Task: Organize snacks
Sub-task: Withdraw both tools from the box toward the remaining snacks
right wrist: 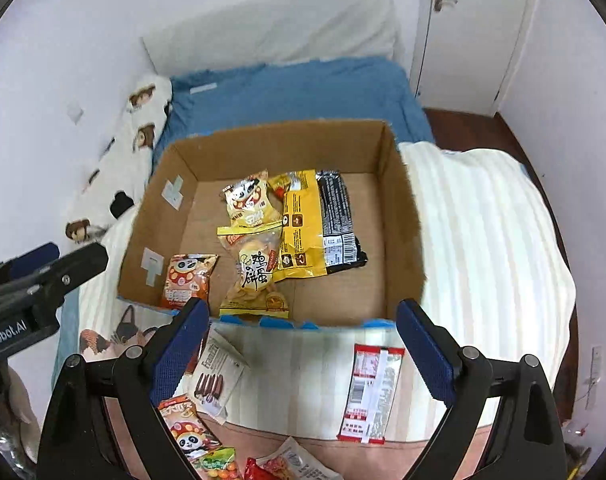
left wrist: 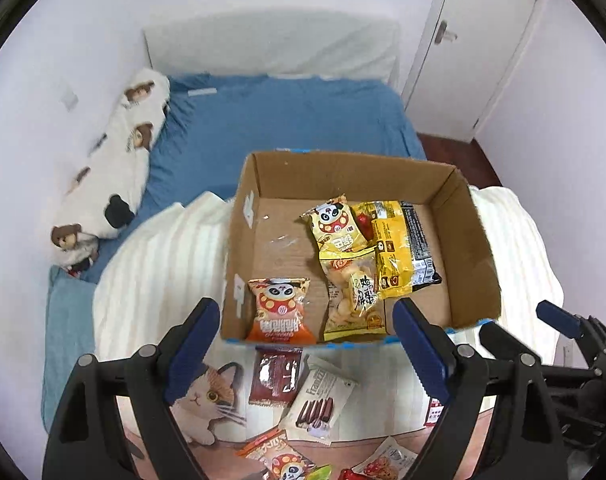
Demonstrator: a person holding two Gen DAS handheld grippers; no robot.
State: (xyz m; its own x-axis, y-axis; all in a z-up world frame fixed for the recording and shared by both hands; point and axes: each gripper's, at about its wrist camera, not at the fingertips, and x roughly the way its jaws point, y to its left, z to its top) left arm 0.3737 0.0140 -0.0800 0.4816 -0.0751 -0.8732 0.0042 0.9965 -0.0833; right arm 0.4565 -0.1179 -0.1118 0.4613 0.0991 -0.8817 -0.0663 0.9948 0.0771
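Bedroom in a home. Bed (left wrist: 287, 120) with blue sheet against white walls (left wrist: 63, 40), white headboard (left wrist: 271, 44) at the far end. Long bear-print pillow (left wrist: 115, 168) along the wall side. Striped white blanket (right wrist: 483, 240) with cat print (left wrist: 207, 396) spread over the near part. White door (left wrist: 475, 40) with lever handle (left wrist: 443, 32) at the right, dark wood floor (left wrist: 475, 164) beside it. Cardboard box (left wrist: 475, 240) of snack packets (left wrist: 391, 252) set on the blanket, further packets (left wrist: 323, 400) loose in front.
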